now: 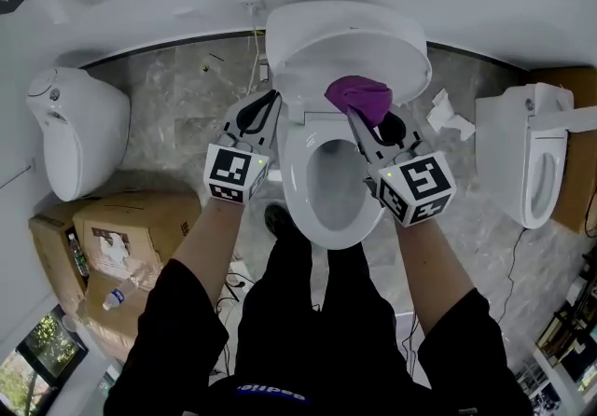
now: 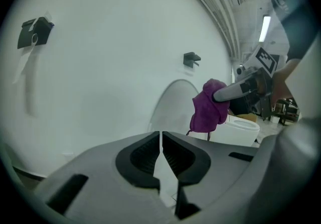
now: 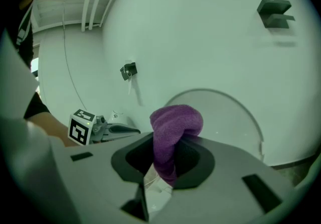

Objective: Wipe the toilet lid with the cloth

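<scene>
Over toilet bowl (image 1: 297,183): right gripper (image 1: 366,121) clamps cloth (image 1: 359,95) at raised lid (image 1: 317,41); left gripper (image 1: 267,106) closed, empty.

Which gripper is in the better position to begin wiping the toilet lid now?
Right. The right gripper is shut on the purple cloth, close in front of the raised toilet lid. The left gripper is shut and holds nothing.

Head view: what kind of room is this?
Probably a toilet showroom or test room: three white ceramic toilets side by side on a grey marbled floor, brown cardboard boxes at the left.
</scene>
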Demonstrator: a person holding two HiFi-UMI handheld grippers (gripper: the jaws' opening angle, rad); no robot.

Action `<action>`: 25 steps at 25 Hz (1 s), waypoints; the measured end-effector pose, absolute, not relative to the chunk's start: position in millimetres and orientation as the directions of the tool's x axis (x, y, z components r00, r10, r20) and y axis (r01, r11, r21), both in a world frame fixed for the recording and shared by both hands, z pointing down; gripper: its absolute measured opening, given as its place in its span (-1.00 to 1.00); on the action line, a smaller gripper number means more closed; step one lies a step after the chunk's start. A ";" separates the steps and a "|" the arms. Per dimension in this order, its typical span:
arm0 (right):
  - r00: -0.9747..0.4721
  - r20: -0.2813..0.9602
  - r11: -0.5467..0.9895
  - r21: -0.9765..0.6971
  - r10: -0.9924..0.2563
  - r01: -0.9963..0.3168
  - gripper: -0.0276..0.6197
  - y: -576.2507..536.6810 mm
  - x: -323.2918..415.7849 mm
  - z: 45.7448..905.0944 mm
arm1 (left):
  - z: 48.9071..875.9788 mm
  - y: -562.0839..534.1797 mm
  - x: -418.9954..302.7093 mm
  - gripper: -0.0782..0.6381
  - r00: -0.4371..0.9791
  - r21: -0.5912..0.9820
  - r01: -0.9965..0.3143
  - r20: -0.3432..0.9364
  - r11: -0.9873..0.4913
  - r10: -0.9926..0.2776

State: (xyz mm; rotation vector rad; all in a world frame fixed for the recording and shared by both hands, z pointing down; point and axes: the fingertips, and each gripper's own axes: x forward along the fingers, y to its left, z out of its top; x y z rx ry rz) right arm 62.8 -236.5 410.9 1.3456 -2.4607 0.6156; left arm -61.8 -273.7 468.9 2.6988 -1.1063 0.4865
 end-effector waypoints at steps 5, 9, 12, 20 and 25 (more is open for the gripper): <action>-0.533 0.447 0.490 -0.218 -0.719 -0.844 -0.70 -251.0 56.3 422.0 | 494.9 -293.0 -62.9 -0.73 0.668 0.026 -0.695 0.392 -0.718 -0.633; -0.533 0.460 0.508 -0.190 -0.710 -0.840 -0.70 -264.0 50.1 423.9 | 510.8 -302.8 -62.9 -0.68 0.664 -0.011 -0.679 0.419 -0.734 -0.620; -0.531 0.474 0.520 -0.168 -0.702 -0.837 -0.70 -275.0 44.7 426.3 | 517.7 -309.6 -63.9 -0.55 0.662 -0.019 -0.676 0.426 -0.737 -0.617; -0.534 0.472 0.542 -0.134 -0.701 -0.830 -0.70 -302.1 29.6 419.2 | 525.7 -319.7 -61.3 -0.64 0.663 -0.057 -0.651 0.442 -0.757 -0.604; -0.523 0.474 0.530 -0.132 -0.708 -0.837 -0.70 -320.4 25.7 420.6 | 527.3 -323.9 -60.3 -0.64 0.664 -0.058 -0.647 0.446 -0.760 -0.600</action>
